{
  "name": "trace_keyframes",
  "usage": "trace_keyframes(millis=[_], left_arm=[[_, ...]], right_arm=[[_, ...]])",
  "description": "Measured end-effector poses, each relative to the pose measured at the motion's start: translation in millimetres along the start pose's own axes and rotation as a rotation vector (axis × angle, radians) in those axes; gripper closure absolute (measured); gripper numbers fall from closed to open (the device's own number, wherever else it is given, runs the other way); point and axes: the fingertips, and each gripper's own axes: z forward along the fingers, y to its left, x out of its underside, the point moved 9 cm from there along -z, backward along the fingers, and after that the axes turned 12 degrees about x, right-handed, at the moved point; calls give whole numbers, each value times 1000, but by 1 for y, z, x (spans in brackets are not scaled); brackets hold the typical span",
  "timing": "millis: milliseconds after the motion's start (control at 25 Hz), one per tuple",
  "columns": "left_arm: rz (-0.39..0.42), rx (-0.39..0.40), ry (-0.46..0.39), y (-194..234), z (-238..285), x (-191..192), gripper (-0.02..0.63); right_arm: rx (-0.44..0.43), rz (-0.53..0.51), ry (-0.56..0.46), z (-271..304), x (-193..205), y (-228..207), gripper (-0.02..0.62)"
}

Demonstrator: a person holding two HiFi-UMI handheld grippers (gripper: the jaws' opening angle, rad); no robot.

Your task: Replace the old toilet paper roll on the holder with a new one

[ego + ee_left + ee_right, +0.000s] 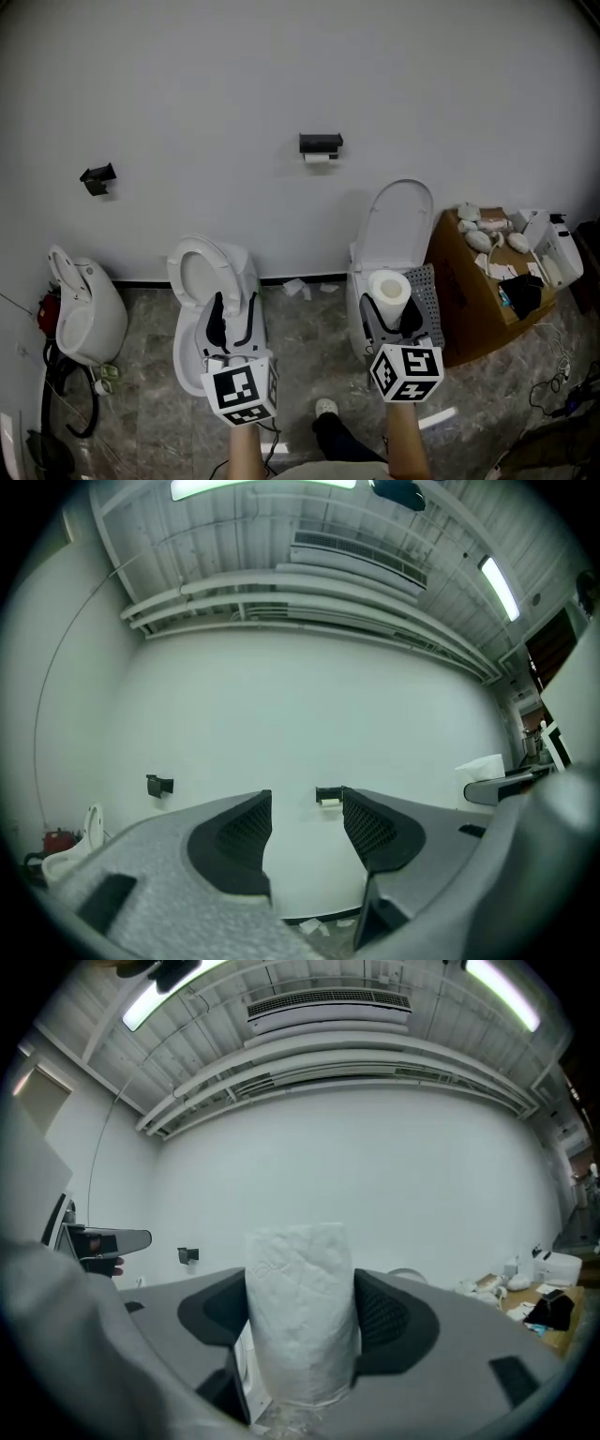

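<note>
At the far left of the floor, against the foot of the wall (206,84), a white toilet bowl (86,314) stands with a red object (47,313) and a looped black hose (67,405) beside it. Above them a small black bracket (97,178) is fixed to the wall.

Next along is a second toilet (199,272) with its seat raised. The left claw (234,305) hangs in front of this bowl in the head view. Its own view shows its jaws parted with nothing between them, so it is released.

Scraps of paper (298,289) lie on the floor at the wall's foot, between this toilet and the next. High above that gap the black holder (321,142) is mounted on the wall, with the old roll (318,158), thin and pale, hanging under it. From the left gripper view the holder shows through the gap between the jaws, close to the right jaw's tip and well apart from the claw.

Further right a third toilet (398,220) stands with its lid up. In front of it the right claw (389,314) is clenched on the new roll (302,1316), which stands upright with a pad pressed to each side. The holder lies up and to the left of this claw, well apart, and the toilets stand between the person and the wall.

At the far right a cardboard box (464,305) holds white items and something black, and cables (553,375) trail on the floor near it.
</note>
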Motion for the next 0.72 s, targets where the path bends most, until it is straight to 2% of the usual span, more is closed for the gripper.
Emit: trace_keyframes(millis=[440,720], left_arm=[[22,-39,-22,0,145,-8,387],[28,-79,-23,5,215,-6,387]], right_arm=[[-39,2,-22,153,-26,-36,281],[-60,5,-22,229,-30,-57,281]])
